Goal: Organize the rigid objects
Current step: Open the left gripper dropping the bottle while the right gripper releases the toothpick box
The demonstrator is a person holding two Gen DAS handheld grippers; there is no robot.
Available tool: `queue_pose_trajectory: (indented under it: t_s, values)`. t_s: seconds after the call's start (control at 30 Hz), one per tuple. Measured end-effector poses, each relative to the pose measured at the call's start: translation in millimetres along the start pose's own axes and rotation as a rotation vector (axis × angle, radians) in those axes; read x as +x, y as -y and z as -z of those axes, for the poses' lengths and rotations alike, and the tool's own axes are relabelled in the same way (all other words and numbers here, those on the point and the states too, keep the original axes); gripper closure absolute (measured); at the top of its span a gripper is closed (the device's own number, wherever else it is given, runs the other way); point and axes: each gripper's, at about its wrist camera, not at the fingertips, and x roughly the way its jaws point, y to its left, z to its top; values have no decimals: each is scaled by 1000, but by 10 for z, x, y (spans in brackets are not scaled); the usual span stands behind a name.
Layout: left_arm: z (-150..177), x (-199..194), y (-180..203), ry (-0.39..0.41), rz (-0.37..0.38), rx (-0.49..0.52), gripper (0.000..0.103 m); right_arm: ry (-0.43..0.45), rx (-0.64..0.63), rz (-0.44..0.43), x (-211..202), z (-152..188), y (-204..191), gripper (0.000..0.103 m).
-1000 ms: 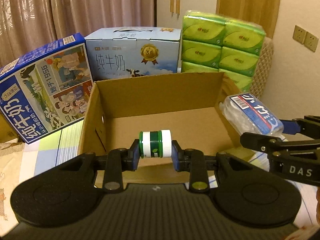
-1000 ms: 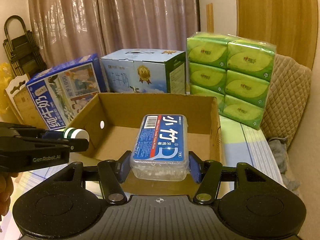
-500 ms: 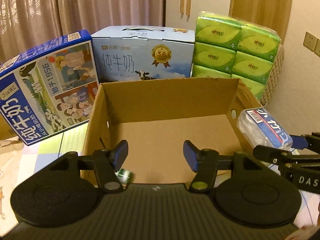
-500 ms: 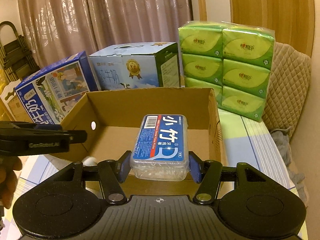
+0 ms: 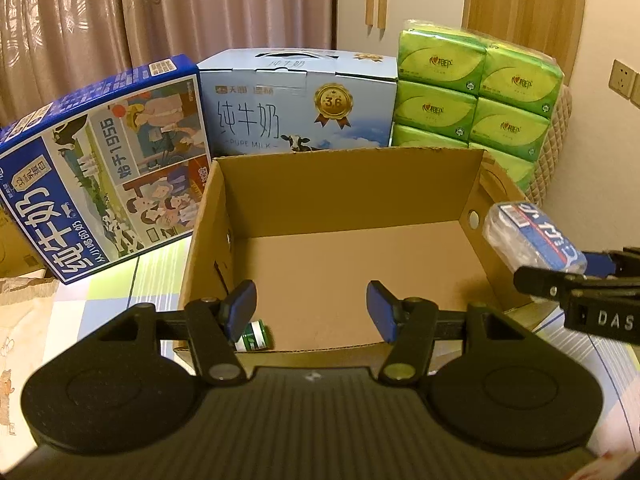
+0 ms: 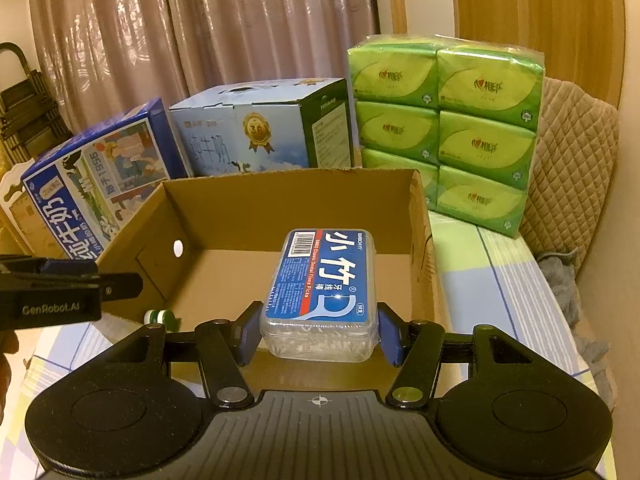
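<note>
Since a second ago your left gripper (image 5: 311,308) has let go of the small green-and-white bottle (image 5: 253,335); its blue pads now stand wide apart with nothing between them, and the bottle lies on its side on the floor of the cardboard box (image 5: 348,196), in the near left corner, just beside the left pad; from the right wrist camera you see the same bottle (image 6: 160,316) low against the box's near wall, below the tip of the left gripper (image 6: 120,285); your right gripper (image 6: 318,332) is clamped as before on the clear floss-pick case (image 6: 320,292) with the blue label, one pad on each long side, label facing up; you hold that case over the near edge of the box (image 6: 288,188), above its floor and not touching it; in the left wrist view the case (image 5: 532,240) sits at the box's right wall, pinched in the right gripper (image 5: 560,268); behind the box stand a dark blue milk carton (image 5: 100,168) tilted to the left, a pale blue milk carton (image 5: 296,108) upright, and a stack of green tissue packs (image 5: 476,92); the box rests on a checked cloth (image 6: 500,276).
</note>
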Motion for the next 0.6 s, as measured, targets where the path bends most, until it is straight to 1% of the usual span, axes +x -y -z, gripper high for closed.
queue_pose_trajectory:
  t_s: [0.13,0.17,0.2,0.27,0.4,0.6]
  values:
    - [15,-29,-3,7,-3,-5,47,19,5,-7,41,-51,29,47]
    - [22,-46,-8,10,-3,-6,47,29,11,-13,53,-64,46,45]
    - [31,-67,-15,15,-2,-8,47,33,15,-9,58,-74,59,37]
    - [62,-116,-34,22,1,-13,47,57,30,-8,9,-75,94,27]
    - [174,-251,-75,34,5,-34,47,81,35,-5,-156,-18,142,27]
    - [452,-564,-86,50,0,-48,47,92,36,7,-502,308,200,27]
